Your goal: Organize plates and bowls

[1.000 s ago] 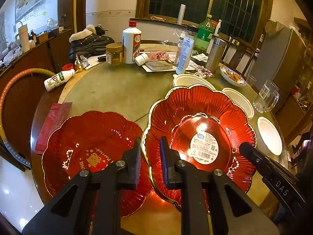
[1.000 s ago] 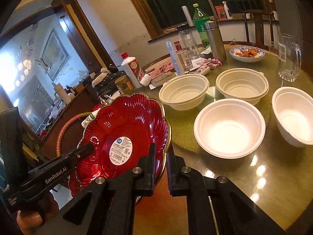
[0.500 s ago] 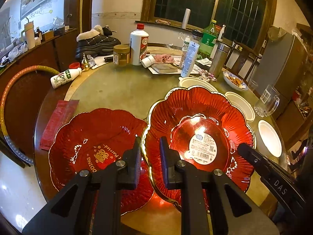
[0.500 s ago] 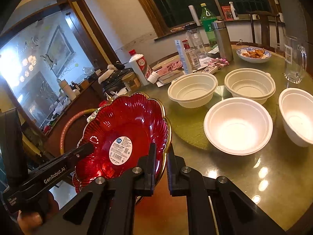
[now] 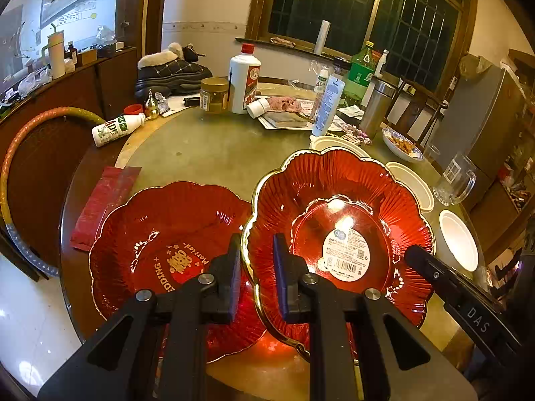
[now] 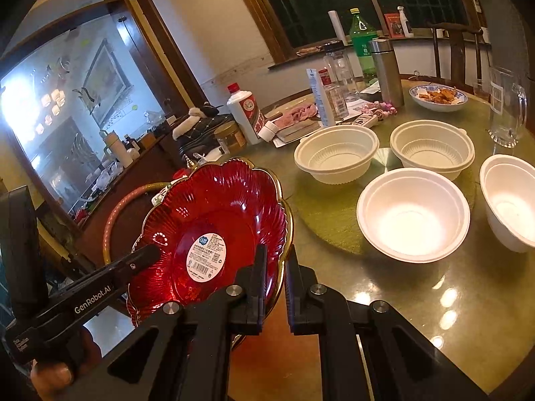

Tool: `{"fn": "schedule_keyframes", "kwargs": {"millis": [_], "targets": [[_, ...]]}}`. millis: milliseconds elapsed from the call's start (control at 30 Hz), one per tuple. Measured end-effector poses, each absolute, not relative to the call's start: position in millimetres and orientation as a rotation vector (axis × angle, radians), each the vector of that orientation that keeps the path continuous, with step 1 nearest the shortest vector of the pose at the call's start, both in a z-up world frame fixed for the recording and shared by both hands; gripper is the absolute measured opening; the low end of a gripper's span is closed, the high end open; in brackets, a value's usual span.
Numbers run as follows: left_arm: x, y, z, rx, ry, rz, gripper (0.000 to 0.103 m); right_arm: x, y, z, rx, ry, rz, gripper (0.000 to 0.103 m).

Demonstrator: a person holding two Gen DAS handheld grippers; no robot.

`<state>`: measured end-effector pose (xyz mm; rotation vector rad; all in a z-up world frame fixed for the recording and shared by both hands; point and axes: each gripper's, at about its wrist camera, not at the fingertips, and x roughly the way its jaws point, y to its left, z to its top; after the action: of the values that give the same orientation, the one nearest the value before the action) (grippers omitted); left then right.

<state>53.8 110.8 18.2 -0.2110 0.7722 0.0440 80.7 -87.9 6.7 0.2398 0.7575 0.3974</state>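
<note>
A red gold-rimmed flower plate (image 5: pixel 341 220) with a white barcode label is held tilted above the table; it also shows in the right wrist view (image 6: pixel 214 234). My left gripper (image 5: pixel 256 270) is shut on its left rim. My right gripper (image 6: pixel 275 284) is shut on its opposite rim. A second red plate (image 5: pixel 167 250) with gold wedding lettering lies flat on the table to the left, partly under the held one. Several white bowls (image 6: pixel 413 214) stand on the green turntable (image 6: pixel 327 220) to the right.
Bottles, a jar (image 5: pixel 214 95), a steel flask (image 6: pixel 384 70), a snack dish (image 6: pixel 438 97) and a glass mug (image 6: pixel 506 107) crowd the far side. A red packet (image 5: pixel 103 200) lies near the left edge. A hoop (image 5: pixel 20 153) leans beside the table.
The held plate stays in both grippers and has shifted slightly left toward the flat plate. The grip has not changed.
</note>
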Motion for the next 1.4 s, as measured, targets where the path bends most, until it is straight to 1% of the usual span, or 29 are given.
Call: {"fn": "schedule_keyframes", "kwargs": {"millis": [1033,1400], "targets": [[28.6,121.6,14.6,-0.234,0.758,0.059,0.015,70.1,-77.0,12.7,0.226,0.746,0.422,0.008],[42.2,113.5,5.5,-0.220,0.767,0.064,0.015,82.6,-82.7,-0.3,0.239,0.756,0.415,0.008]]}}
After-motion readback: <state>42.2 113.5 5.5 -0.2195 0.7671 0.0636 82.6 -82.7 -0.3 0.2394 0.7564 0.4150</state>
